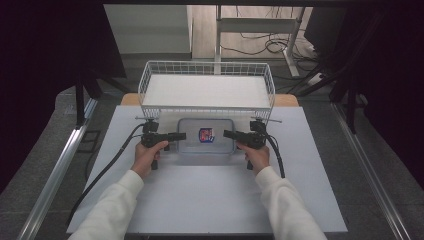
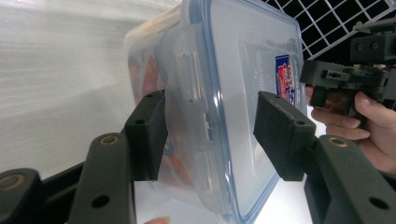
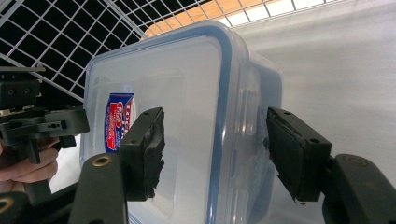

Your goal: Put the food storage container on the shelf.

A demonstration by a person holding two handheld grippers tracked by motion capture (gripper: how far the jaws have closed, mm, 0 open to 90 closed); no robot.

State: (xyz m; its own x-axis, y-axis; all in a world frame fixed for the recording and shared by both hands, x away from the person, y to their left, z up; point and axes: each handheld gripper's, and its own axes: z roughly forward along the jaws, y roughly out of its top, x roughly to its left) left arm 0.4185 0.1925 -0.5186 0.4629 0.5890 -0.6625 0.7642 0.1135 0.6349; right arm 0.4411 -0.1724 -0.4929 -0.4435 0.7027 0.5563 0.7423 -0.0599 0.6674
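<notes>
Your clear rectangular plastic container with a blue-edged snap lid (image 1: 206, 135) sits on the white counter (image 1: 210, 195), just in front of the white wire basket (image 1: 207, 89). From above, your left tool (image 1: 181, 136) and right tool (image 1: 226, 133) point inward at the container's two short ends. Only the gripper views show the detail: the left tool (image 2: 210, 135) has its jaws spread, one on the side wall by the lid latch, the other over the lid top, not clearly pressing. The right tool (image 3: 215, 149) likewise stands open astride the lid rim. Something orange shows through the container wall in the left gripper view. The counter lies bare on your near side; the basket crowds the far edge. A red-and-blue label (image 3: 118, 122) is on the lid, its writing unreadable.
</notes>
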